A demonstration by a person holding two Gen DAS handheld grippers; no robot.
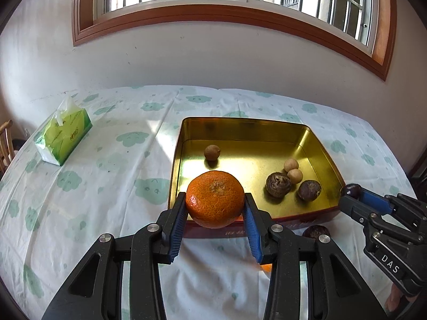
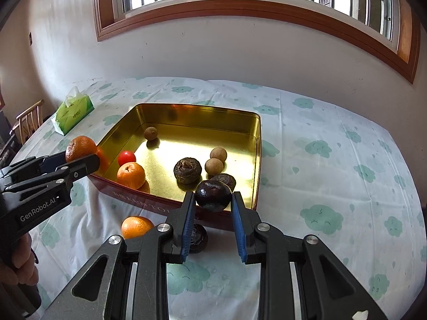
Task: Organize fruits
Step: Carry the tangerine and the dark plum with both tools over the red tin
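Observation:
My left gripper point(image 1: 215, 205) is shut on a mandarin orange point(image 1: 215, 198) and holds it above the near left edge of the gold tin tray point(image 1: 241, 126); it also shows in the right wrist view point(image 2: 80, 152). My right gripper point(image 2: 213, 200) is shut on a dark purple fruit point(image 2: 213, 195) just above the tray's near right rim point(image 2: 257, 160). In the tray lie three pale longans point(image 2: 218, 154), two dark wrinkled fruits point(image 2: 187, 170), another orange point(image 2: 130, 175) and a small red fruit point(image 2: 126, 157).
On the cloth in front of the tray lie an orange point(image 2: 136, 226) and a dark fruit point(image 2: 198, 238). A green tissue pack point(image 1: 64, 133) stands at the far left. A wooden chair point(image 2: 28, 120) is beyond the table's left edge. The wall and window are behind.

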